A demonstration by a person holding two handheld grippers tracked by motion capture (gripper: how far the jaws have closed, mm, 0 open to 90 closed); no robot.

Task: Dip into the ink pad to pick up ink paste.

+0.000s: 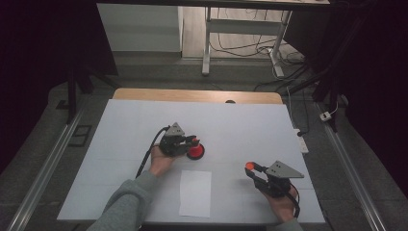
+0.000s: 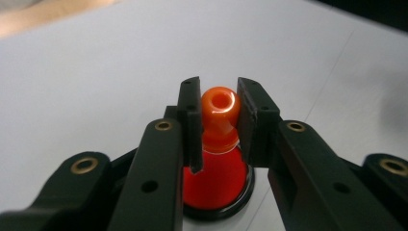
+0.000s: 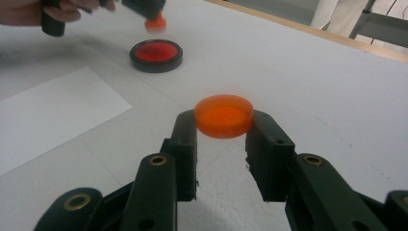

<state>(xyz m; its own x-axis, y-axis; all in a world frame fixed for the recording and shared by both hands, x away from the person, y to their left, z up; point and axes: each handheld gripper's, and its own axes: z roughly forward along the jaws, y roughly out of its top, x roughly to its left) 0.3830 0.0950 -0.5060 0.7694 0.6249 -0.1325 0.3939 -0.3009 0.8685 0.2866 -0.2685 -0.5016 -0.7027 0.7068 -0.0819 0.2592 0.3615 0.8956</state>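
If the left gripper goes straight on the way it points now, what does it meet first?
Probably the ink pad. The left gripper holds an orange stamp and seems aimed down at the pad just beyond it, so the stamp would meet it first. Their exact gap is unclear.

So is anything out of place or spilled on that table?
Nothing spilled or damaged. The ink pad lies uncovered because the right gripper holds its orange lid off to the side; the left gripper grips an orange stamp above the pad.

Orange stamp (image 2: 220,115); orange lid (image 3: 224,116); red, black-rimmed ink pad (image 3: 156,55); white paper (image 1: 195,193).
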